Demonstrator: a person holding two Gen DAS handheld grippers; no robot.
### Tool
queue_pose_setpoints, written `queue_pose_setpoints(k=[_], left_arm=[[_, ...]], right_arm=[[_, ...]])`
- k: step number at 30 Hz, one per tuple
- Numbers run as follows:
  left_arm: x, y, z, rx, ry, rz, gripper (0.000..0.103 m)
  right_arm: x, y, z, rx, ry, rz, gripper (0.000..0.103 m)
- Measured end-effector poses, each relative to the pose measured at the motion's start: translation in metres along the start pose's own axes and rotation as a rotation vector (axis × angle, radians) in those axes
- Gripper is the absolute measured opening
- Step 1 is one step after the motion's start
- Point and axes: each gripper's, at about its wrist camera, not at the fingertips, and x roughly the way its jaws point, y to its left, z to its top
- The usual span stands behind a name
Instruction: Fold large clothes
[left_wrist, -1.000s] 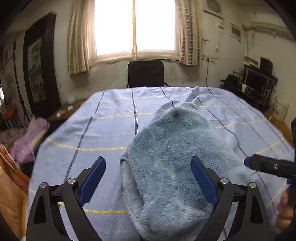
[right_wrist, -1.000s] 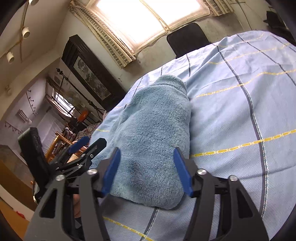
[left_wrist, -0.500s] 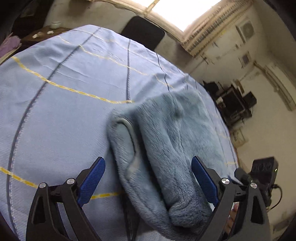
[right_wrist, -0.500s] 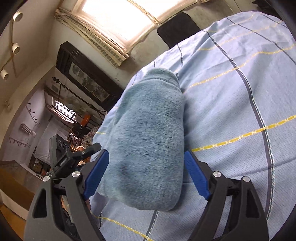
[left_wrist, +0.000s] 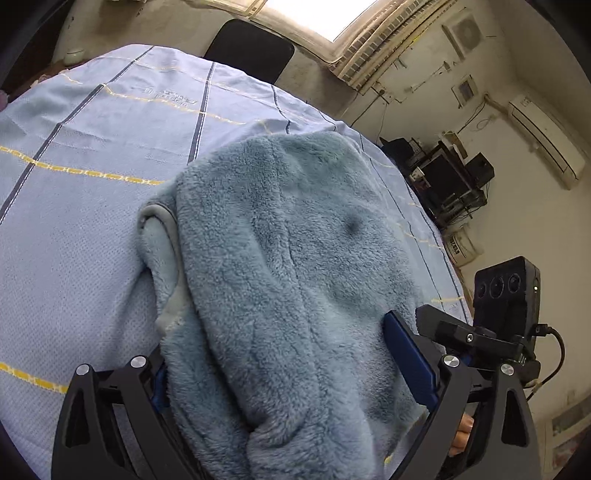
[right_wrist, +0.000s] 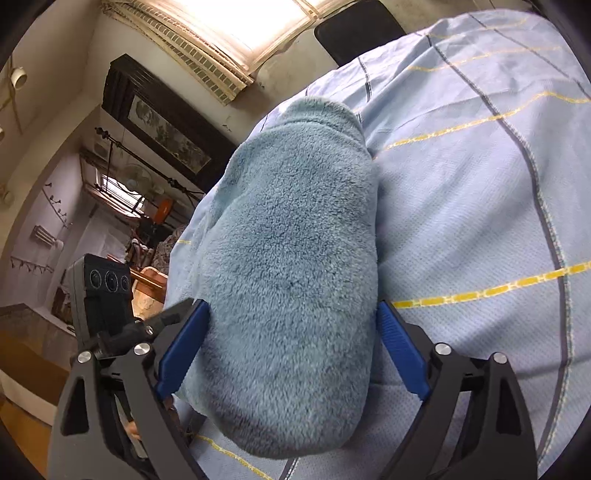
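My left gripper (left_wrist: 284, 373) straddles the fleece (left_wrist: 280, 266), its left pad buried, grip unclear; my right gripper (right_wrist: 291, 347) is opening around it.

- The fleece garment (left_wrist: 288, 266) is a dusty blue-grey plush, with a paler, smooth grey-blue trim (left_wrist: 164, 236) along its left edge.
- The sheet (right_wrist: 480, 192) under it is light blue, crossed by thin dark navy lines and dashed yellow stripes.
- Both grippers have black frames with bright blue finger pads (right_wrist: 183, 347) and silver screw heads.
- The chair back (left_wrist: 251, 50) at the far edge is black.
- The far curtains (right_wrist: 207, 62) are cream with brown checks.
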Motion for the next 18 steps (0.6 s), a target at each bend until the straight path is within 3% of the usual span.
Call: queue_pose_setpoints(k=[6, 13, 18], left_arm=[[0.001, 0.008, 0.002, -0.051, -0.012, -0.051, 0.094], [0.002, 0.007, 0.001, -0.061, -0.016, -0.064, 0.092], [0.008, 0.004, 0.0, -0.033, -0.018, -0.022, 0.09]], right_arm=[[0.015, -0.013, 0.001, 0.087, 0.048, 0.099, 0.089], [0.02, -0.004, -0.003, 0.041, 0.038, 0.084, 0.09], [0.024, 0.001, 0.0, 0.025, 0.04, 0.075, 0.09]])
